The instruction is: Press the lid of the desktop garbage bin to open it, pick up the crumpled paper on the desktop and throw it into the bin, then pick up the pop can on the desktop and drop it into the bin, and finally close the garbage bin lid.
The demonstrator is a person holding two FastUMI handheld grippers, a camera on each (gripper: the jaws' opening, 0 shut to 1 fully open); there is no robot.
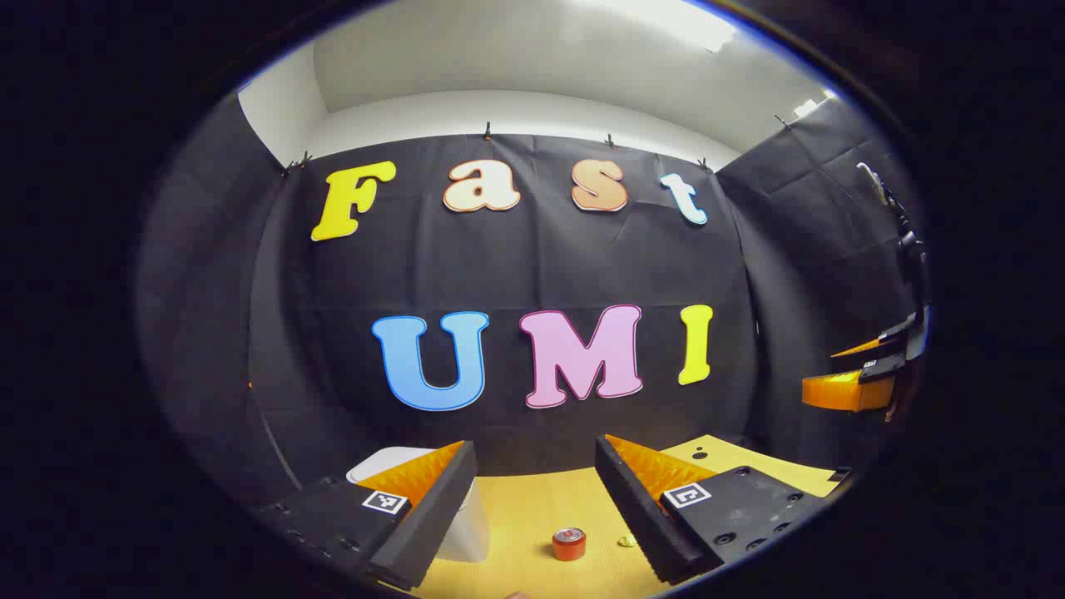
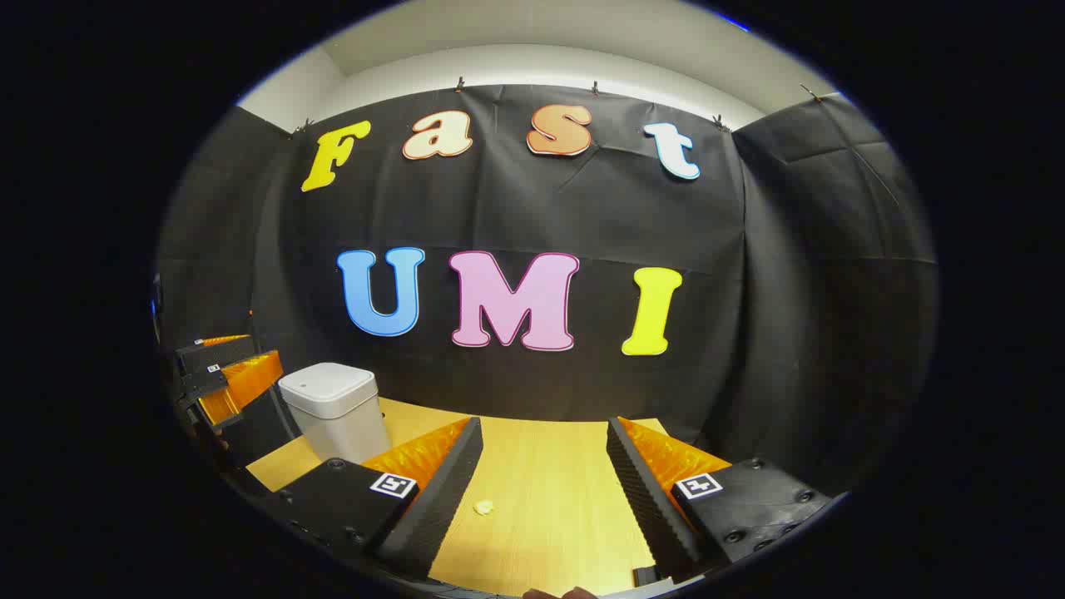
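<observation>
White plastic lidded bin (image 2: 333,408) stands closed at the far left of my wooden surface (image 2: 541,499), nearest my left tongs (image 1: 532,507); both tongs gape wide, empty.

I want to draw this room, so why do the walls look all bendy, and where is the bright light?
The bend comes from the fisheye lens in both views. In the left gripper view a ceiling light glares white at the top; the pop can looks sharp but tiny. In the right gripper view the garbage bin is evenly lit, with no glare.
</observation>
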